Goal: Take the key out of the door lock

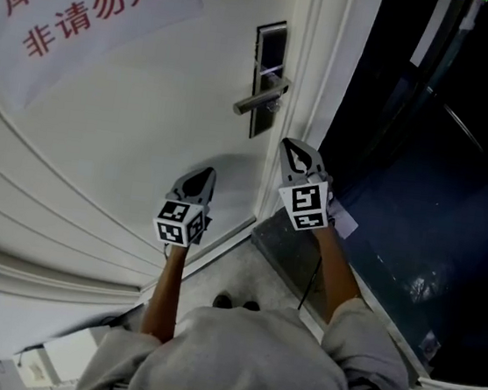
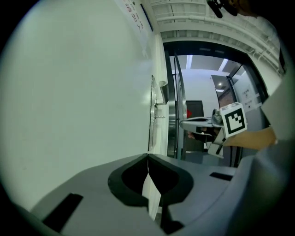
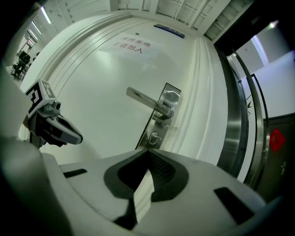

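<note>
One key [image 3: 154, 137] in lock cylinder, low on one lock plate [image 3: 160, 123], just under one lever handle [image 3: 145, 102]; small, barely made out; touched by neither gripper; two grippers near one white door [image 1: 128, 131], both apart from lock; right gripper [image 3: 147, 150] pressed together, nothing pinched, tips aimed just below plate; left gripper [image 2: 148, 156] likewise pressed together, empty, further left along door; two marker cubes [image 1: 304, 204], one per gripper; one paper sign [image 1: 82, 2], two lines of red characters, upper left.
</note>
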{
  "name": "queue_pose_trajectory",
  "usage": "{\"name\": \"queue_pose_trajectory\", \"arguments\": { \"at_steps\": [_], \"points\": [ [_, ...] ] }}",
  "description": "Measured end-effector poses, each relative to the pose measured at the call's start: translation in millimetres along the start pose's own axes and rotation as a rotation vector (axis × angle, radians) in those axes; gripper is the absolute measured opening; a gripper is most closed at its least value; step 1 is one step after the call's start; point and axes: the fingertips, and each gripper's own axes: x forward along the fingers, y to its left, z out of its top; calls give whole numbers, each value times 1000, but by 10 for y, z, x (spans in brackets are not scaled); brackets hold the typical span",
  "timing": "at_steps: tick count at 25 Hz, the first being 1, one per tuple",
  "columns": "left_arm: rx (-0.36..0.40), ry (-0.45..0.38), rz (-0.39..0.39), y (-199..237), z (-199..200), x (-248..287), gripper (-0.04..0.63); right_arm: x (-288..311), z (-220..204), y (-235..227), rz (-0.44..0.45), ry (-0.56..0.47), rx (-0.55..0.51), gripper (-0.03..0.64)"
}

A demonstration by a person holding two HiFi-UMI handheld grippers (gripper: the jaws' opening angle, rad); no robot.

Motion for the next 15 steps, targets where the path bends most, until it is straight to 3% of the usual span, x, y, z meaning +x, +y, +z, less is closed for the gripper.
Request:
{"name": "queue_pose_trajectory", "arguments": {
  "at_steps": [6,15],
  "points": [
    [-3,-3,-10,28,-5,20,18,190,200,-117,-9,6,-203,23],
    [5,2,-19,18,6,26,18,397,201,-51,7,53,-687,23]
  ]
}}
